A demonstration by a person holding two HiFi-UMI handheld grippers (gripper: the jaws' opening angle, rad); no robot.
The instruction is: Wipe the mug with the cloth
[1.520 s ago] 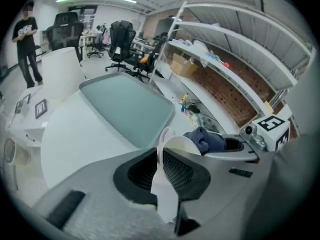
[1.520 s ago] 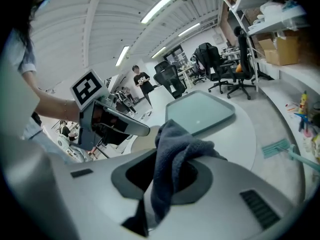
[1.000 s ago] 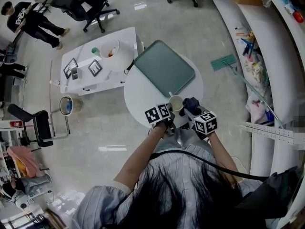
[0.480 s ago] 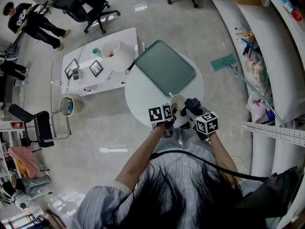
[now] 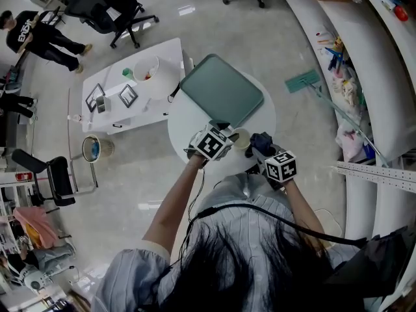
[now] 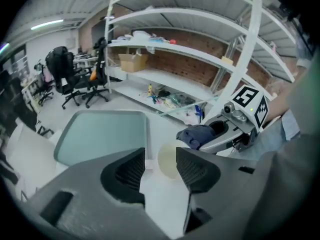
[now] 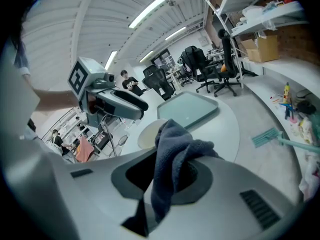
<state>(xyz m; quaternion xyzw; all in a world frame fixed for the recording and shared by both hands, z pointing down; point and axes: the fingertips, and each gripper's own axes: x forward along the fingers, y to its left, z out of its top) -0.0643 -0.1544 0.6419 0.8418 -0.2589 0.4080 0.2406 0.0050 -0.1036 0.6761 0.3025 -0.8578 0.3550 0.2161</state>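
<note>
A cream mug (image 5: 240, 138) stands on the round white table (image 5: 188, 125), near its front edge. My left gripper (image 5: 224, 136) sits just left of the mug, jaws opening, nothing pressed between its pads. In the left gripper view the mug (image 6: 167, 160) shows just beyond the spread fingertips of the left gripper (image 6: 160, 168). My right gripper (image 5: 261, 149) is shut on a dark blue cloth (image 5: 262, 140), right of the mug. In the right gripper view the cloth (image 7: 172, 159) hangs bunched in the right gripper (image 7: 167, 179), with the mug (image 7: 149, 133) just past it.
A green tray (image 5: 223, 91) lies on the table's far side. A low white table (image 5: 130, 83) with a bowl and small frames stands to the left. Office chairs (image 5: 107, 8) are further back, curved white shelves (image 5: 364, 77) on the right, a mop (image 5: 303, 82) on the floor.
The left gripper has let go of the mug, opened its jaws and swung left, its marker cube tilting. The mug stays on the table. The right gripper with the cloth has barely moved.
</note>
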